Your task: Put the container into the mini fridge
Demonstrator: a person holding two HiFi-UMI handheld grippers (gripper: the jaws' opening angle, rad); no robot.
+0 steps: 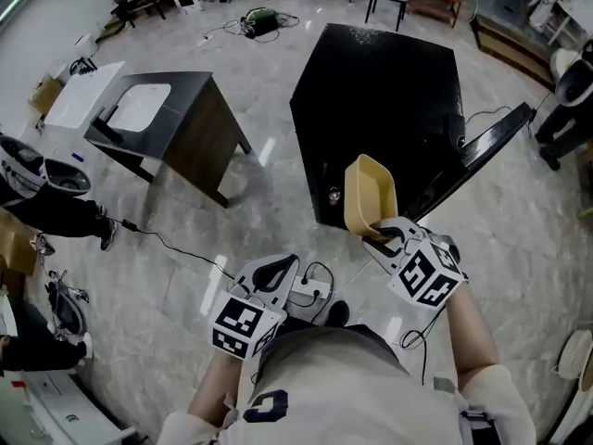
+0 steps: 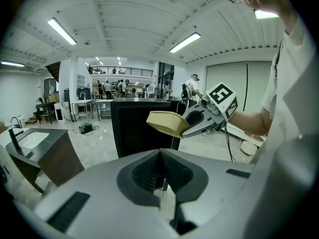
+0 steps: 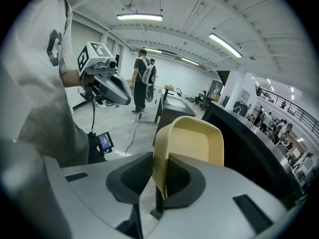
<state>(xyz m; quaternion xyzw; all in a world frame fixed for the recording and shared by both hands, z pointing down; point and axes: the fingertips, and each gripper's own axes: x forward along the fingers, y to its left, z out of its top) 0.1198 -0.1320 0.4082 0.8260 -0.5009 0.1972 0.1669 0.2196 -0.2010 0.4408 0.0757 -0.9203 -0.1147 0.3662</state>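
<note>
Container (image 1: 369,193): tan plastic tub, open-topped, with rounded corners. Carried in the air just in front of the near face of the mini fridge (image 1: 380,100), tilted, hollow showing from above.

Right claw (image 3: 160,171): clenched on one wall of the container at the rim. Wall pinched between the pads, rest of the tub sticking out beyond the tips toward the fridge.

Left claw (image 2: 160,158): pads drawn together with nothing between them. Left of the container and farther back from the fridge.

Mini fridge: black box standing on the floor (image 1: 278,156). Black panel (image 1: 496,142) jutting from its right side, probably the door swung open. Inside too dark to read.

Weight and feel: probably light, thin-walled and stiff enough to keep its shape under a one-wall pinch. Nothing visible inside, so nothing likely to spill.

Slip risk: smooth plastic, likely to pivot or slide in the pads if knocked against the fridge frame.

Where to hold: deep on the wall, near the middle of a side, as now. A shallow corner grip probably looser.

Stage: carrying toward the fridge, placing not yet done.

Next: bring round to the fridge's open side, level the tub, set it down on a shelf, then release.
</note>
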